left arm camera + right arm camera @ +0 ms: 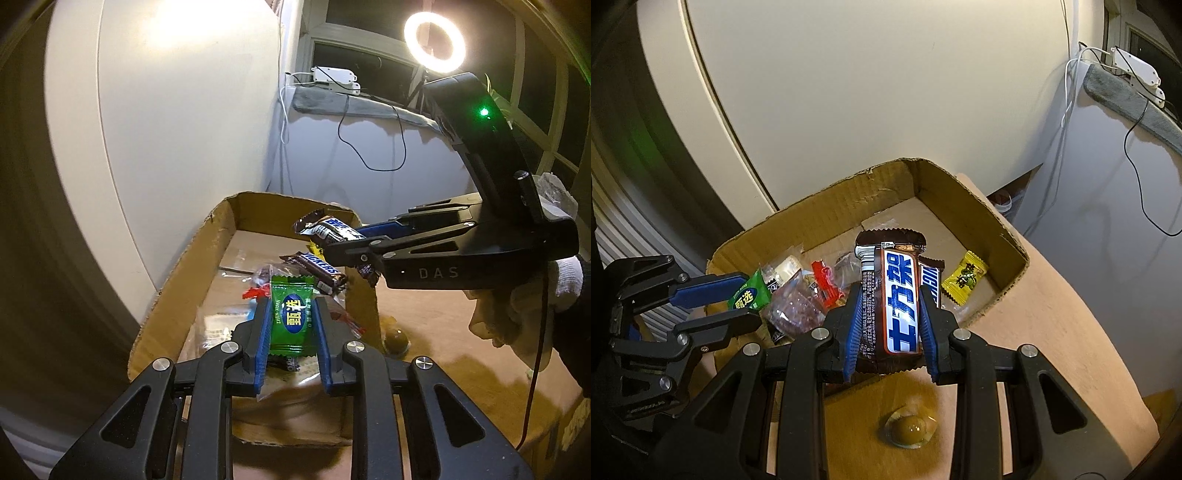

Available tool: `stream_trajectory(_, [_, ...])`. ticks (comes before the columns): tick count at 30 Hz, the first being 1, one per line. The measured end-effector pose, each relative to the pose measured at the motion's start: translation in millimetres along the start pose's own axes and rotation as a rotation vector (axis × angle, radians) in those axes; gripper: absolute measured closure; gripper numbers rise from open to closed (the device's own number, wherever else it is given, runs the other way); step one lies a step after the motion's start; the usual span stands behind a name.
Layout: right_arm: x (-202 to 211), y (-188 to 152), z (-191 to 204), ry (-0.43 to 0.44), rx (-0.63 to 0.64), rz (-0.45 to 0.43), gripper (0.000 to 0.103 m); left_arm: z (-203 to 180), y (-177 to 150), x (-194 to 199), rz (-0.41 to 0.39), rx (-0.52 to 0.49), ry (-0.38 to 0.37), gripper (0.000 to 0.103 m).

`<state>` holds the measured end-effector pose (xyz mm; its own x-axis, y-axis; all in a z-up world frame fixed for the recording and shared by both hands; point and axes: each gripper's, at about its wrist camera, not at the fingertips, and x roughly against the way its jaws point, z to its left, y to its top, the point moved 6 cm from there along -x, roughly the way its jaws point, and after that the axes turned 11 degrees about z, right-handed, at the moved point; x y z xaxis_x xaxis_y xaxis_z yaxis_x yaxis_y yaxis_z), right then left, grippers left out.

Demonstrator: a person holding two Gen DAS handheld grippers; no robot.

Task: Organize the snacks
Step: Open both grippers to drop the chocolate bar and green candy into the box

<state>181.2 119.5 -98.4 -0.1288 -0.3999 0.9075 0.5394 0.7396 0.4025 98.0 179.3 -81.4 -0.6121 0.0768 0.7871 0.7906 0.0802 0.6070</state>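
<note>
My left gripper (290,308) is shut on a green candy packet (291,321) and holds it over the near end of an open cardboard box (177,280). My right gripper (890,295) is shut on a brown Snickers bar (897,299) above the box's near wall (842,391). The right gripper (328,242) also shows in the left wrist view, over the box's right side. The left gripper (753,297) with the green packet (750,295) shows at the left of the right wrist view. Inside the box lie another Snickers bar (314,269), a yellow candy (964,278) and several clear-wrapped sweets (798,306).
A round brown sweet in clear wrap (910,430) lies on the tan surface (1052,332) outside the box's near wall. A pale curved wall (849,92) rises behind the box. A ring light (434,42) and cables stand at the back right.
</note>
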Motion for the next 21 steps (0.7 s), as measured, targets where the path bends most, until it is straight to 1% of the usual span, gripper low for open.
stream_trajectory(4, [-2.9, 3.3, 0.2, 0.007, 0.000, 0.001, 0.074, 1.6, 0.5, -0.8, 0.001, 0.007, 0.006, 0.081])
stream_trajectory(8, [-5.5, 5.4, 0.3, 0.005, 0.000, -0.001, 0.074, 3.7, 0.0, -0.1, -0.002, 0.015, 0.012, 0.064])
stream_trajectory(11, [-6.4, 7.1, 0.1, 0.010, -0.004, -0.005, 0.073, 4.5, 0.4, 0.0, -0.003, 0.020, 0.016, 0.063])
stream_trajectory(12, [-5.9, 7.7, -0.3, 0.010, -0.005, -0.008, 0.070, 4.7, 0.3, 0.2, -0.004, 0.022, 0.019, 0.062])
stream_trajectory(13, [-5.2, 8.3, -0.5, 0.010, -0.006, -0.011, 0.062, 5.3, 0.4, 0.1, -0.004, 0.024, 0.019, 0.061])
stream_trajectory(15, [-2.9, 9.3, -1.2, 0.004, -0.008, -0.022, 0.054, 5.7, 0.6, 0.3, -0.006, 0.027, 0.021, 0.061])
stream_trajectory(21, [3.0, 7.7, -4.1, -0.007, -0.014, -0.030, 0.053, 3.1, 1.0, 2.3, -0.011, 0.025, 0.021, 0.061])
